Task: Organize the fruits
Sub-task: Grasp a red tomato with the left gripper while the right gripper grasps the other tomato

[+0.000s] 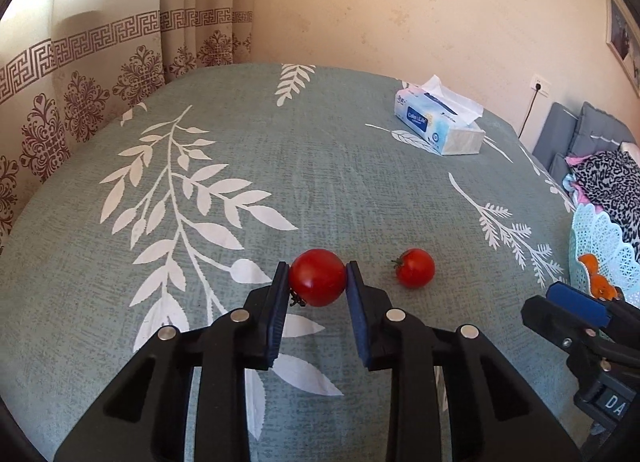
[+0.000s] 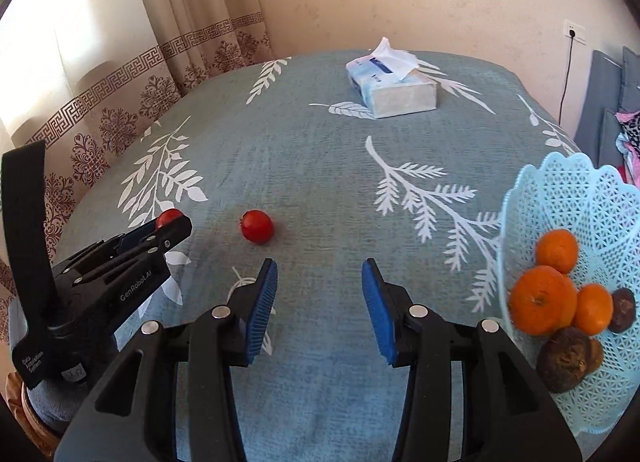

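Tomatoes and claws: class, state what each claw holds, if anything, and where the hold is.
The left claw grips one tomato by its two opposite sides. The right claw is open and holds nothing.

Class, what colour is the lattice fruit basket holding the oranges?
Pale turquoise-blue fruit basket, seen best in the right wrist view.
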The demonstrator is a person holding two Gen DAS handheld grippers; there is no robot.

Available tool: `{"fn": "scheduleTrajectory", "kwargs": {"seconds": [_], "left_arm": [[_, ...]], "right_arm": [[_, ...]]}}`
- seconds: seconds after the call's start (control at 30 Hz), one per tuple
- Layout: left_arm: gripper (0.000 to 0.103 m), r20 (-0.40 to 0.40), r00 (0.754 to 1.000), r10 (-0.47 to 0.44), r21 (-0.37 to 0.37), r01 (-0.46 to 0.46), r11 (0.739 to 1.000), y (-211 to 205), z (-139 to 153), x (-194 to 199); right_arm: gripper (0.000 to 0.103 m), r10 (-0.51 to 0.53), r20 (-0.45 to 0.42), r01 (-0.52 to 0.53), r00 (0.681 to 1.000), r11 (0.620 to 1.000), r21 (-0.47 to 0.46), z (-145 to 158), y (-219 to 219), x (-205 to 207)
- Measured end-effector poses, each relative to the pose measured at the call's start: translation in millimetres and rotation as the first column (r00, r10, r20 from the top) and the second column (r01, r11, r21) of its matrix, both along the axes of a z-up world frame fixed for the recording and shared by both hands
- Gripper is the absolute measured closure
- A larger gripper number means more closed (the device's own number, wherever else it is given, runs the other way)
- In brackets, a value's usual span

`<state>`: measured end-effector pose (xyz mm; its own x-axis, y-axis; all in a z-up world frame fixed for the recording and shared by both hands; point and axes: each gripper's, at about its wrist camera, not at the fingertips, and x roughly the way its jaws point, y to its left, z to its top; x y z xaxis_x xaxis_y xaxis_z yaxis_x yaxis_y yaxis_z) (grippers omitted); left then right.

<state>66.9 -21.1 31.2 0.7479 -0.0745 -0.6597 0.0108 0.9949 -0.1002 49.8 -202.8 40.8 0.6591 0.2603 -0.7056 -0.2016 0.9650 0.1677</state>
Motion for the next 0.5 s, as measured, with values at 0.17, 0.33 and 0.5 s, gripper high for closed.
{"fn": "scheduleTrajectory", "kwargs": {"seconds": [0.17,0.33,0.5], "left_arm": [[0.074,-0.002,0.998,0.056,-0.002,-0.056,0.998,9,-1,1],[0.074,-0.009,0.993,0.114,-0.020,-0.114,0.993,22,-1,1],[0.074,-0.003,0.989,0.151,-0.034,-0.151,0.988,29,0,-1]], "right_arm": [[0.057,0.064,-0.021,-0.064,0.998,0.998,-0.005,-10,26,24],[0.057,0.101,-0.044,-0.101,0.994,0.995,-0.005,-18,47,45],[0.058,0.122,-0.050,-0.123,0.991,0.992,-0.033,-24,63,57]]}}
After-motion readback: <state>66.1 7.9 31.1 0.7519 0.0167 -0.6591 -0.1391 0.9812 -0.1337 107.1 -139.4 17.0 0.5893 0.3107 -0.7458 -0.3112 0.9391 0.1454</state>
